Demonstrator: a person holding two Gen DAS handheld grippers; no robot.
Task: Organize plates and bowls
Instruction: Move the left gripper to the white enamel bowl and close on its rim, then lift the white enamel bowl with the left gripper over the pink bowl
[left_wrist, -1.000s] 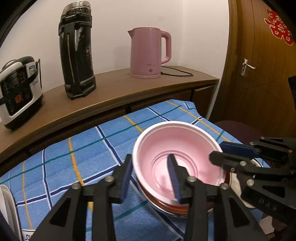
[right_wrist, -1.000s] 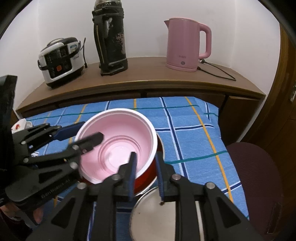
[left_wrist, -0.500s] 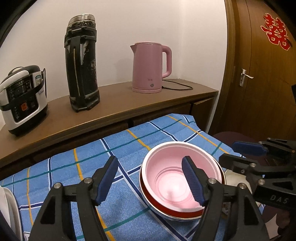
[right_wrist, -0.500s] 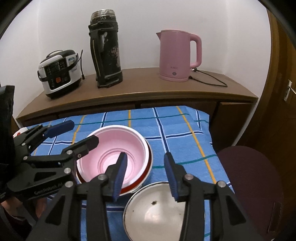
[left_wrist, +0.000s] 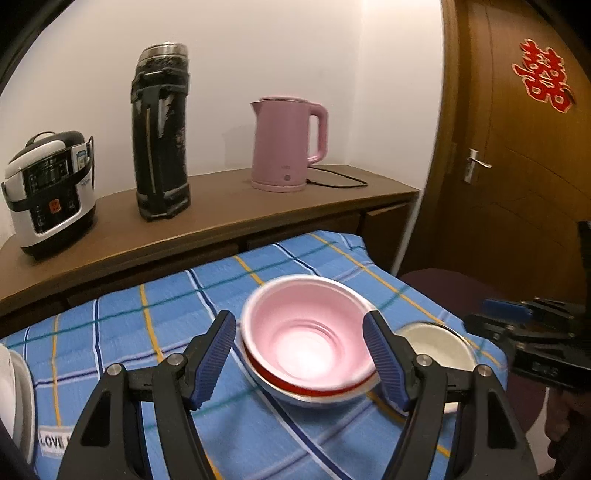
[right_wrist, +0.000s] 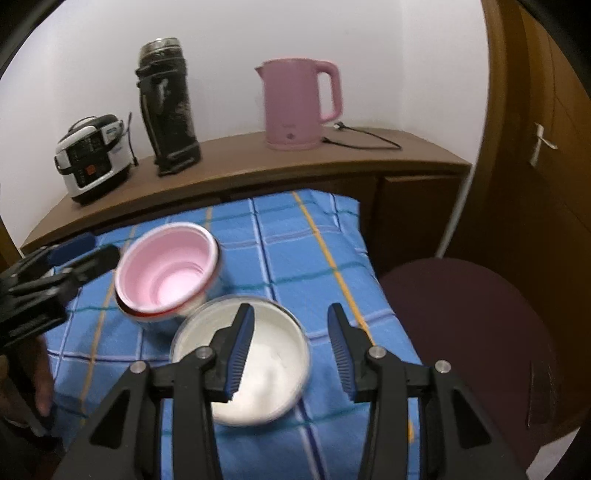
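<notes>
Both grippers have been drawn back from the pink bowl (left_wrist: 308, 332), and their jaws have just been opening, with nothing gripped in either. That bowl is left nested in a red bowl (left_wrist: 295, 384) on the blue checked cloth (left_wrist: 147, 332). Left of the stack, the left gripper (left_wrist: 299, 365) is held with jaws spread wide, the stack seen between them but untouched. Right of the stack, just beside it, the white bowl (right_wrist: 273, 365) lies under the partly open right gripper (right_wrist: 291, 347). Its near rim is probably best pinched, then lifted level onto the stack.
</notes>
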